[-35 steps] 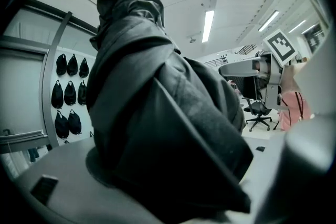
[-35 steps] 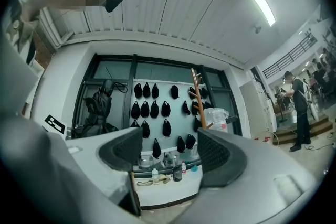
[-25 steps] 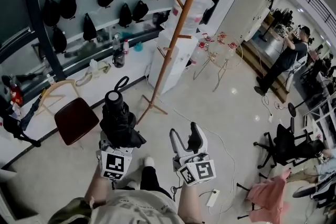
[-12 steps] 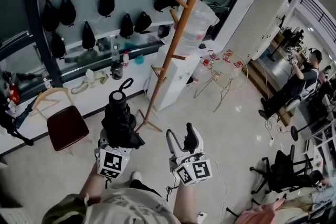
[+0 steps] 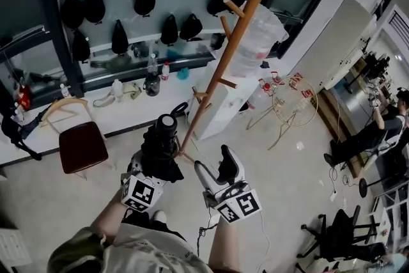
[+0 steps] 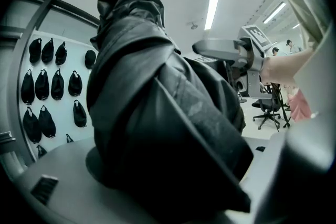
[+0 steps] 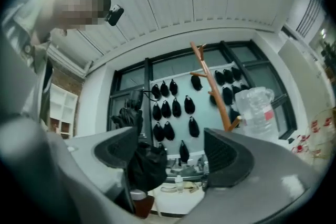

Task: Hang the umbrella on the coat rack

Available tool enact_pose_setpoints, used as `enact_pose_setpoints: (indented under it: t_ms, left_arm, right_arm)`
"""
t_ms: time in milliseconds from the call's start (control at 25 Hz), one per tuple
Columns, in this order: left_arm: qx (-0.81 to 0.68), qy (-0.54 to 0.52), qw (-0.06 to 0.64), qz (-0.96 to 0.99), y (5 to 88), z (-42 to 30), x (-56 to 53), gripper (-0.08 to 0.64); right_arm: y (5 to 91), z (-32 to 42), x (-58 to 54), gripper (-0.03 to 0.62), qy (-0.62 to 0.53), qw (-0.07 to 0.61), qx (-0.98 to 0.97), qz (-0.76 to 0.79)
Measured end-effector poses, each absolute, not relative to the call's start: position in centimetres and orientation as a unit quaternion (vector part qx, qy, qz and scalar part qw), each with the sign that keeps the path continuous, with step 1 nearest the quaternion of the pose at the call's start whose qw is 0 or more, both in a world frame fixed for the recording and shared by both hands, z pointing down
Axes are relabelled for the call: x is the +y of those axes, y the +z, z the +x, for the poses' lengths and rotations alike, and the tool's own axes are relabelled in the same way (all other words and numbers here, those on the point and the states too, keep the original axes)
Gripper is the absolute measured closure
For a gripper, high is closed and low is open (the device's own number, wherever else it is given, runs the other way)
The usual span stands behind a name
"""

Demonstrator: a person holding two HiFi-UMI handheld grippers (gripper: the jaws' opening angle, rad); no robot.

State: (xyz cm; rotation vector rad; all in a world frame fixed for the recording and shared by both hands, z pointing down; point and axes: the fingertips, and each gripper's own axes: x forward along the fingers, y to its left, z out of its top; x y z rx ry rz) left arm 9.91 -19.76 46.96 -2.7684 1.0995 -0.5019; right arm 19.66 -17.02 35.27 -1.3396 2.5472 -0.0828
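Observation:
A folded black umbrella (image 5: 160, 149) stands upright in my left gripper (image 5: 155, 162), whose jaws are shut on its lower part. It fills the left gripper view as a mass of black cloth (image 6: 157, 113). Its capped top and strap loop (image 5: 179, 110) point toward the wooden coat rack (image 5: 233, 41), whose foot lies just behind the umbrella. My right gripper (image 5: 215, 164) hovers beside it on the right; its jaws have just been opening and hold nothing. In the right gripper view the rack (image 7: 214, 86) rises beyond my right gripper (image 7: 176, 152).
A clear plastic bag (image 5: 259, 35) hangs on the rack. A chair with a dark red seat (image 5: 80, 147) stands at left by a white counter (image 5: 128, 113) with bottles. Black bags hang on the wall (image 5: 96, 6). Wire stools (image 5: 291, 99) and a person (image 5: 377, 131) are at right.
Both grippers have moved toward the coat rack with the umbrella still held in the left one. The rack's foot, once well ahead, now sits right behind the umbrella.

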Motion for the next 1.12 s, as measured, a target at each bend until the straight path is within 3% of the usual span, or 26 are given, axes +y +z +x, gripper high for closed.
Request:
enact_pose_setpoints:
  t_ms: [40, 400, 840, 960, 1080, 1120]
  left_arm:
    - [0.358, -0.166, 0.059, -0.917, 47.3, 10.1, -20.1, 0.202]
    - [0.298, -0.169, 0.073, -0.937, 50.7, 10.7, -23.2, 0.202]
    - [0.252, -0.169, 0.068, -0.950, 54.0, 10.4, -25.7, 0.202]
    - [0.247, -0.169, 0.068, -0.952, 55.1, 10.2, -26.1, 0.202]
    - [0.246, -0.167, 0.056, -0.953, 56.2, 10.1, -26.7, 0.202]
    - [0.246, -0.165, 0.053, -0.954, 56.5, 10.1, -26.9, 0.202]
  right_arm:
    - [35.5, 18.9, -17.5, 0.177, -0.037, 0.131, 0.889, -0.437]
    - [37.6, 10.4, -21.8, 0.173, -0.060, 0.099, 0.953, -0.279]
    - [42.3, 6.5, -26.4, 0.177, -0.067, 0.049, 0.959, -0.270]
    - [43.3, 6.2, -26.9, 0.212, -0.063, 0.042, 0.960, -0.268]
    - [44.1, 5.8, -27.0, 0.323, -0.059, 0.039, 0.962, -0.265]
    - [44.5, 5.7, -27.1, 0.333, -0.058, 0.039, 0.961, -0.266]
